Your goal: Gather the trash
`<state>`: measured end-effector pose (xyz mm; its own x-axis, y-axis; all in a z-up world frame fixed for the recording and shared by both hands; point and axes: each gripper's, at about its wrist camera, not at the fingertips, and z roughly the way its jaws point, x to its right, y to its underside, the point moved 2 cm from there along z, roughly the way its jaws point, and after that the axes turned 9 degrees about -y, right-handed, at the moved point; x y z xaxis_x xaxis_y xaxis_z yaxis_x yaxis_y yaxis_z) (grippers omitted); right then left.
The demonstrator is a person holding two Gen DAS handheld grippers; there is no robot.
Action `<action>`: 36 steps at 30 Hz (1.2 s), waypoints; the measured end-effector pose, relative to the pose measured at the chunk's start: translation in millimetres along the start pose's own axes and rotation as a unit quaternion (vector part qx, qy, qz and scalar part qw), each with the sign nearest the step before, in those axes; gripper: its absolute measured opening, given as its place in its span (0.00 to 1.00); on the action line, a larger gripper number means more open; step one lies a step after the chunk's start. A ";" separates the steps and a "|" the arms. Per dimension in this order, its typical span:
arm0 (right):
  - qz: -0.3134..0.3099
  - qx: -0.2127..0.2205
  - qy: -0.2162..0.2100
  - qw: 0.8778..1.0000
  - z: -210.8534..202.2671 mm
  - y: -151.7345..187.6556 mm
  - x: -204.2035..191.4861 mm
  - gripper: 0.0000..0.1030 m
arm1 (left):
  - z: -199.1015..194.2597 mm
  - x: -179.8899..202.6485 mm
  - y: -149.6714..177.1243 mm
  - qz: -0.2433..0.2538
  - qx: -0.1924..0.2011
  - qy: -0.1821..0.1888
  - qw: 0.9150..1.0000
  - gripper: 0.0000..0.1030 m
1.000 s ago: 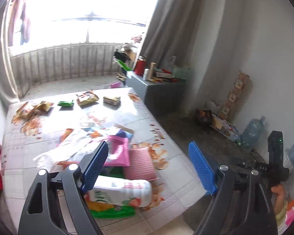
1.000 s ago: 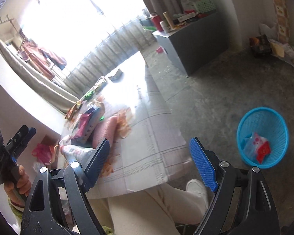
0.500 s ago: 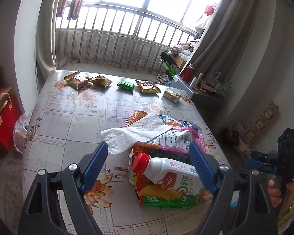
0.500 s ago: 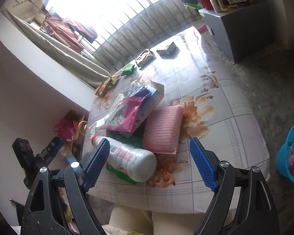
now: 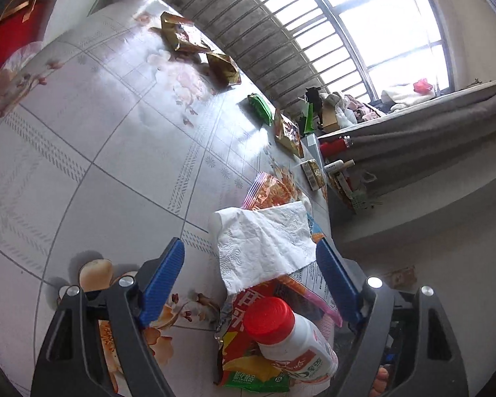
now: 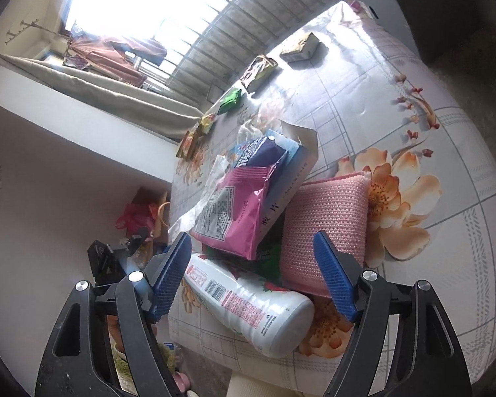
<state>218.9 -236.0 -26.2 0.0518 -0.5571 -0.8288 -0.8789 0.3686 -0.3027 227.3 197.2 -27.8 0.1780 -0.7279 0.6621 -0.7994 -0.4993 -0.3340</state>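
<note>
A heap of trash sits at the near edge of the flowered tabletop [image 6: 430, 66]: a white bottle with a red cap [image 5: 291, 340] lies on its side over a red and green snack wrapper [image 5: 248, 367], with a crumpled white tissue [image 5: 264, 244] just beyond it. In the right wrist view the same bottle [image 6: 248, 307] touches a pink sponge [image 6: 327, 228], and a pink packet [image 6: 234, 211] leans on an open pale-blue carton [image 6: 294, 172]. More wrappers lie well apart, near the window.

Both hand-held tools tilt down over the heap. The left gripper [image 5: 248, 281] has its fingers wide on either side of the tissue and bottle cap, touching nothing. The right gripper [image 6: 251, 278] straddles the bottle and sponge, fingers wide too; both have just been closing a little.

A second ago the right view showed a blue basket with a wrapper inside on the floor; it has swung to the heap, and the left view has rolled steeply.
</note>
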 end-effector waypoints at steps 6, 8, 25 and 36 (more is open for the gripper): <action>0.028 -0.018 -0.012 0.999 18.4 -9.8 9.0 0.64 | 27.6 -8.7 -1.7 -0.027 -0.042 0.012 0.999 0.55; 0.032 -0.023 -0.013 0.999 23.8 -11.8 10.4 0.60 | 31.7 -11.7 -0.9 -0.029 -0.048 0.012 0.998 0.47; 0.057 -0.033 -0.025 0.998 34.8 -10.5 16.1 0.32 | 29.4 -2.2 -0.4 0.024 -0.028 0.006 0.999 0.07; 0.067 -0.044 -0.045 0.996 42.1 -11.1 13.4 0.41 | 33.7 -0.6 -1.8 0.041 -0.025 -0.010 0.999 0.05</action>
<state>249.3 -216.2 -53.7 -0.0299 -0.4365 -0.8992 -0.9187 0.3665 -0.1473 247.9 182.7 -50.2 0.1215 -0.7749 0.6202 -0.8397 -0.4135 -0.3521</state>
